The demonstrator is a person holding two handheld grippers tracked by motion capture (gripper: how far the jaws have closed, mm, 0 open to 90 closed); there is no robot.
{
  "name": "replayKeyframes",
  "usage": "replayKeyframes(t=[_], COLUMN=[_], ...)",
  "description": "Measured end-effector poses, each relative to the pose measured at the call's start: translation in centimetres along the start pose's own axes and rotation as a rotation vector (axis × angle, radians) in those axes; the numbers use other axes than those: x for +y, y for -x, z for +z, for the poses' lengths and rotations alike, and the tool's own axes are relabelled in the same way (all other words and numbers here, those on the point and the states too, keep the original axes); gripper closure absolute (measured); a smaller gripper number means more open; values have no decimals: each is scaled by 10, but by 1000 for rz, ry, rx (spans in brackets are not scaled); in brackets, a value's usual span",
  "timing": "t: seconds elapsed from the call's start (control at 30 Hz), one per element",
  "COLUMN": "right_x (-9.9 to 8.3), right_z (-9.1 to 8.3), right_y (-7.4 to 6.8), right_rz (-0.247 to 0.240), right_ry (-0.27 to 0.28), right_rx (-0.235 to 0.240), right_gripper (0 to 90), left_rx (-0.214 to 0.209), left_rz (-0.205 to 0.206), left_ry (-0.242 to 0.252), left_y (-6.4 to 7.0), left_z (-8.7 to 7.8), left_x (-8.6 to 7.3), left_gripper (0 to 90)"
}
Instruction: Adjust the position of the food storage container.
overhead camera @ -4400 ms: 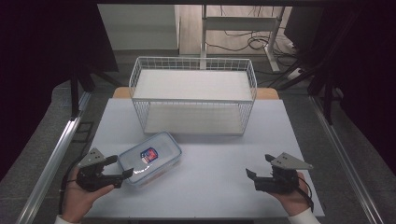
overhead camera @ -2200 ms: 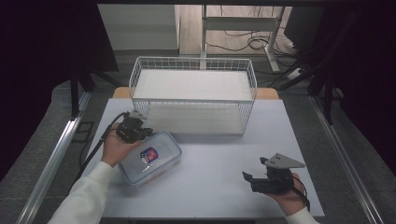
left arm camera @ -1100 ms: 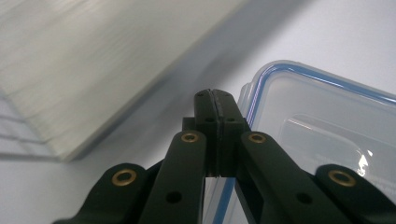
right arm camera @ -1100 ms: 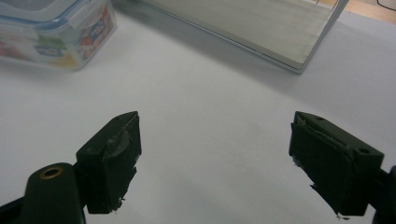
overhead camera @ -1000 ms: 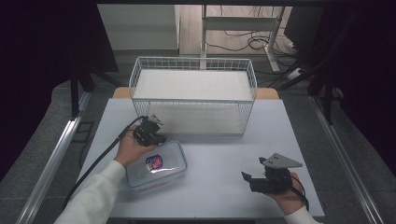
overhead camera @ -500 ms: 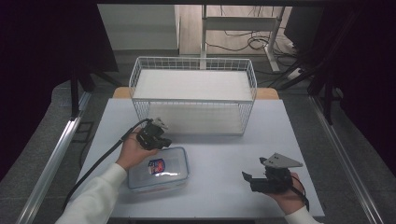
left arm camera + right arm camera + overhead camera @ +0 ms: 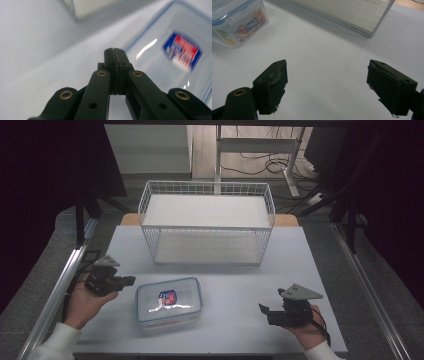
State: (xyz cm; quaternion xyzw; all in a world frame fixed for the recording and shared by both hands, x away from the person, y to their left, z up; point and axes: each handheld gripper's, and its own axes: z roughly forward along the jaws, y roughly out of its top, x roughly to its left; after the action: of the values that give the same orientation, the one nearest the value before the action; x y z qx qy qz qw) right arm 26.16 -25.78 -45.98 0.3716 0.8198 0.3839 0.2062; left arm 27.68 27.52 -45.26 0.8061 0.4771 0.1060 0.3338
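High view | left claw (clenched, empty) now off container | right claw released, unmoved

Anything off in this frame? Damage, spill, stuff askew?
One thing stands out: the black pads on the right gripper look chipped and ragged along their edges. The clear plastic lidded container with the red and blue label lies slightly skewed to the white table edge, lid on, nothing spilled. The white wire basket sits square.
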Motion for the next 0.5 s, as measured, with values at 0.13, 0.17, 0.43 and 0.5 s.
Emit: replayKeyframes(t=[0.13, 0.17, 0.43, 0.5], right_x=[1, 1, 1, 1], right_z=[1, 1, 1, 1], right_y=[-1, -2, -2, -2], right_rz=[-5, -6, -5, -4], right_ry=[-4, -5, -5, -2], right_rx=[-1, -1, -11, -12], right_gripper=[170, 170, 170, 170], left_rx=[0, -2, -59, -66], left_rz=[-43, -51, -84, -84], left_ry=[-21, -23, -82, -88], left_y=[-3, -3, 2, 3], left_z=[0, 0, 12, 15], left_x=[-20, -24, -48, -48], left_gripper=[900, 900, 900, 900])
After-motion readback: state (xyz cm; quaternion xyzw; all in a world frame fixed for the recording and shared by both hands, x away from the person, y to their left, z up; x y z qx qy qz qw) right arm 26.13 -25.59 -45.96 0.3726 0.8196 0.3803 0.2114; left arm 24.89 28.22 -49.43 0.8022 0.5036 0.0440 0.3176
